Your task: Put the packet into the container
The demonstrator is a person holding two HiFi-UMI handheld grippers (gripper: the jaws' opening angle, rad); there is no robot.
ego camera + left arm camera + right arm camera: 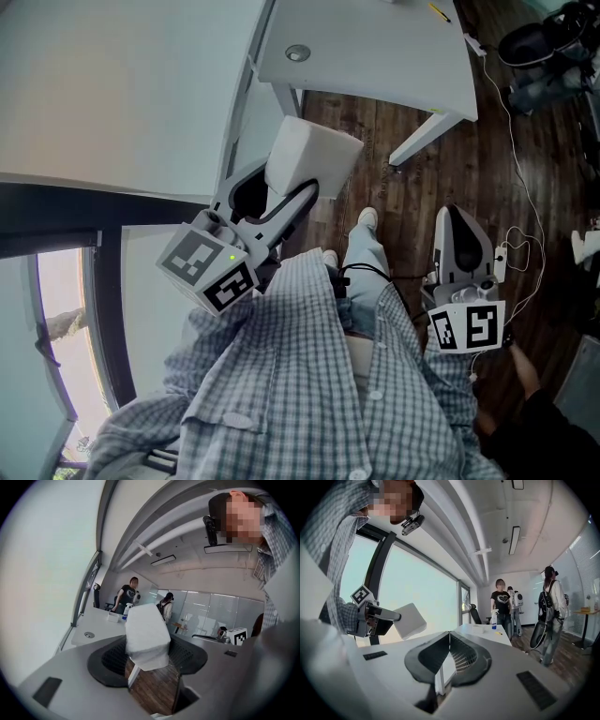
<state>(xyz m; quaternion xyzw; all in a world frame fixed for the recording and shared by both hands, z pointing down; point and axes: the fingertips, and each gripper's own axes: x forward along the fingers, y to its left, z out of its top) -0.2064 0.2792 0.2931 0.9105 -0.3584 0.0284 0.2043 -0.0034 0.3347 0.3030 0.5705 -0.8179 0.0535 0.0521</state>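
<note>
The white packet [146, 637] is pinched in the left gripper [149, 660], its long axis projected past the tips toward the counter [375, 56] ahead, while the right gripper [449, 654] is held pressed together, empty.

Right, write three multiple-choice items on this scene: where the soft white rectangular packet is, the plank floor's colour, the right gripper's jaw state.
1. The white packet is: A on a shelf; B between the jaws of the left gripper; C inside a box.
2. The plank floor is: A dark brown; B grey; C white.
3. The jaws of the right gripper are: A wide apart; B on the packet; C together, empty.
Key: B, the left gripper view shows its pads pressing it; A, the head view shows brown planks; C, the right gripper view shows them meeting.
</note>
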